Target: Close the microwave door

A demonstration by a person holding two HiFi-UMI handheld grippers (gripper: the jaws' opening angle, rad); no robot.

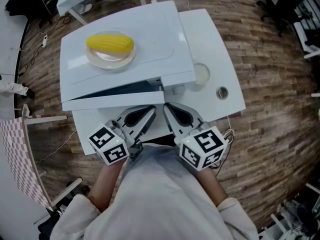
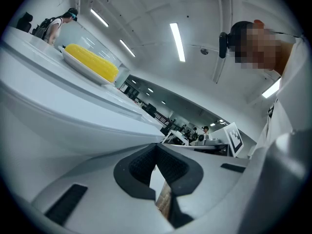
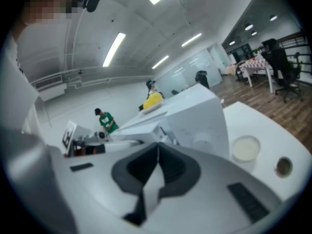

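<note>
Microwave (image 1: 150,39): white, on the white table (image 1: 225,74), taking up the table's left part, with its front facing the near edge where the person stands.

Microwave door (image 1: 115,101): not closed. It stands ajar, and a dark wedge of gap shows between the door slab and the body along the front. The door's free end lies toward the middle of the near edge, just ahead of both tongs.

On top of the microwave: a pale plate (image 1: 111,59) with one yellow corn cob (image 1: 110,44) lying on it, toward the far-left corner. The left gripper view shows the same cob (image 2: 92,62) and plate (image 2: 83,71) above the microwave's white side (image 2: 73,111).

Left tongs (image 1: 151,110): pressed together, tips meeting, nothing pinched. Its own view confirms this (image 2: 156,150). The tips are close to the door's free end; contact cannot be judged.

Right tongs (image 1: 167,107): also pressed together and empty, as its own view shows (image 3: 157,147). They sit just beside the left tongs, tips converging, in front of the microwave (image 3: 195,116).

Table, right part: a small round white dish (image 1: 201,74) just beside the microwave, and a smaller round metal-rimmed object (image 1: 221,92) nearer the near-right corner. The right gripper view shows both, dish (image 3: 245,148) and ring (image 3: 282,166), apart from each other.
</note>
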